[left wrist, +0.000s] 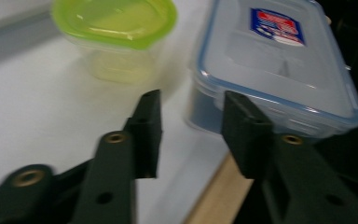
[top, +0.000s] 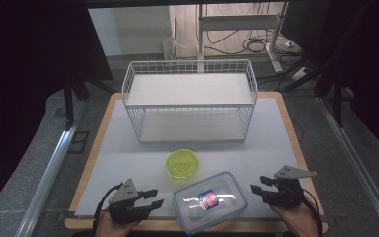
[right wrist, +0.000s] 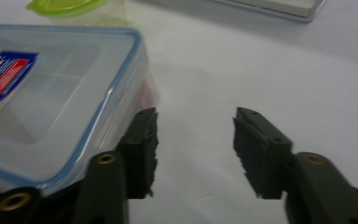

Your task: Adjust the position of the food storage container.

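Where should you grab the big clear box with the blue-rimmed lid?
Probably by its two short ends, one hand-held gripper from each side. The rectangular food container lies flat between the left hand-held gripper and the right hand-held gripper, and its broad lid looks too wide for one gripper's jaws.

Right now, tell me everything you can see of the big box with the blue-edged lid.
The box is a rectangular, clear plastic food container with rounded corners. Its see-through lid has a blue rim and a red, white and blue sticker in the middle, and it looks closed. It lies flat at the table's near edge, turned slightly askew, in front of the small green-lidded tub and apart from it. It lies between the two grippers, and neither grips it.
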Demonstrator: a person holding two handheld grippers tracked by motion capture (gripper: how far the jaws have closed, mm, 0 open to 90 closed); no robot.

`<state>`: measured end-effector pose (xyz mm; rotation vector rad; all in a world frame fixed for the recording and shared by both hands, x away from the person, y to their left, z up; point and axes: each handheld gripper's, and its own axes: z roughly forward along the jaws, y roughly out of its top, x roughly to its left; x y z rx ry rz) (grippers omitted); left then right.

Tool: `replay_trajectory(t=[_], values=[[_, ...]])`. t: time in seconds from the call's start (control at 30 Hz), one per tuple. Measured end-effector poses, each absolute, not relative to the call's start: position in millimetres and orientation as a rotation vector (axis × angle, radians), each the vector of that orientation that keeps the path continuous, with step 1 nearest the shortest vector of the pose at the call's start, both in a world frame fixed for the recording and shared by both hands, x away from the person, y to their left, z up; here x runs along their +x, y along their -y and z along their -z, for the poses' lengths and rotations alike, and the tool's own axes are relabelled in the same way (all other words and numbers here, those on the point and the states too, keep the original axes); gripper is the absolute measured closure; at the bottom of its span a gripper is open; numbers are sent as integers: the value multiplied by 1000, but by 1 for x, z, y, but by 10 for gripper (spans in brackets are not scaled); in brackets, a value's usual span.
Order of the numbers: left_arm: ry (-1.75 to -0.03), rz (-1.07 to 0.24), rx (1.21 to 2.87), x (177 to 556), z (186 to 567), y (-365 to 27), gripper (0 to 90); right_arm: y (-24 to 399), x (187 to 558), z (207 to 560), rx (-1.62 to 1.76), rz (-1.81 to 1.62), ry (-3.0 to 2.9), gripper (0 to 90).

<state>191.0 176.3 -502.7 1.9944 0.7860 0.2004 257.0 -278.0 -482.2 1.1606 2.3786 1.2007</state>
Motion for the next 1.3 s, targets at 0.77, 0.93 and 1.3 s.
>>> replay_trajectory(t=[0.77,0.93,1.3], values=[[-769,-85,2177,171,530,-122,900,255,218,496,1016,-1067,-2595,861],[-793,-85,2173,174,530,-124,900,252,218,496,1013,-1058,-2599,890],[-871,-102,2152,181,531,-133,900,241,218,496,1012,-1070,-2590,891]])
